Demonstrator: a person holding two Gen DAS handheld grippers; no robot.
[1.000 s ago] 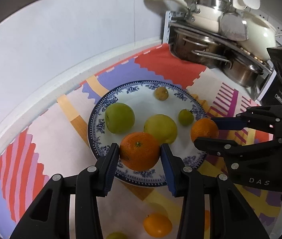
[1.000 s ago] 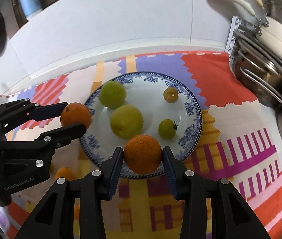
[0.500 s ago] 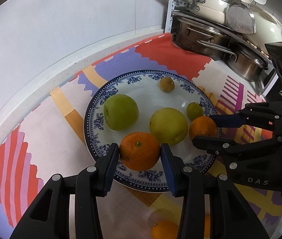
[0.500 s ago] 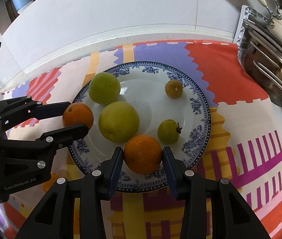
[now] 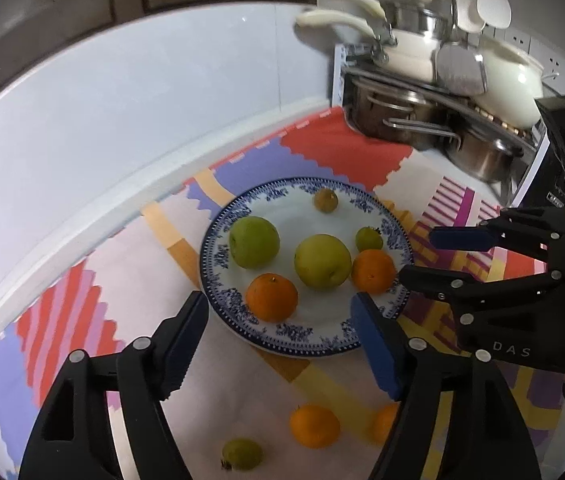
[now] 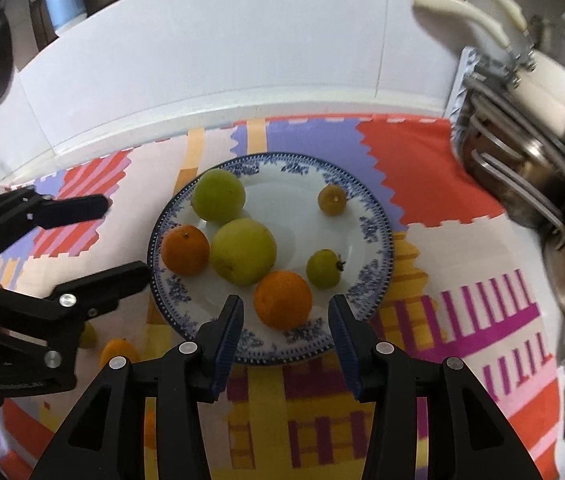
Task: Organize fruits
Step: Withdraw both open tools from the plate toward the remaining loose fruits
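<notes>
Plate [image 5: 266,336], blue-and-white, sits on the patterned mat [image 5: 62,320] near the mat's back edge by the white wall. Six fruits on it. Left-side orange [image 5: 271,297] lies near the plate's front-left rim; right-side orange [image 5: 373,271] lies near the front-right rim. Large yellow-green fruit [image 5: 323,267] sits between them at plate centre, appearing to touch the right-side orange. Green fruit [image 5: 254,242] lies toward the back-left rim, small green fruit [image 5: 369,239] toward the right rim, small brownish fruit [image 5: 325,200] near the back rim.

Left gripper [image 5: 280,334]: fingers spread wide, holding nothing; left-side orange rests on the plate just ahead of the gap, clear of both pads. Right gripper [image 6: 285,334]: fingers likewise released, right-side orange [image 6: 282,299] sitting free on the plate between and just beyond the fingertips, not touched.

Right-wrist view confirms the same layout: left-side orange [image 6: 185,250] at the plate's left rim, beside the left gripper's fingers [image 6: 98,284].

Off the plate, on the mat toward its front edge: loose orange [image 5: 314,426], a second orange fruit [image 5: 384,422] partly hidden behind the left gripper's finger, and a loose small green fruit [image 5: 241,454].

Pot rack [image 5: 422,120] with steel and white pans stands at the mat's back-right corner.
</notes>
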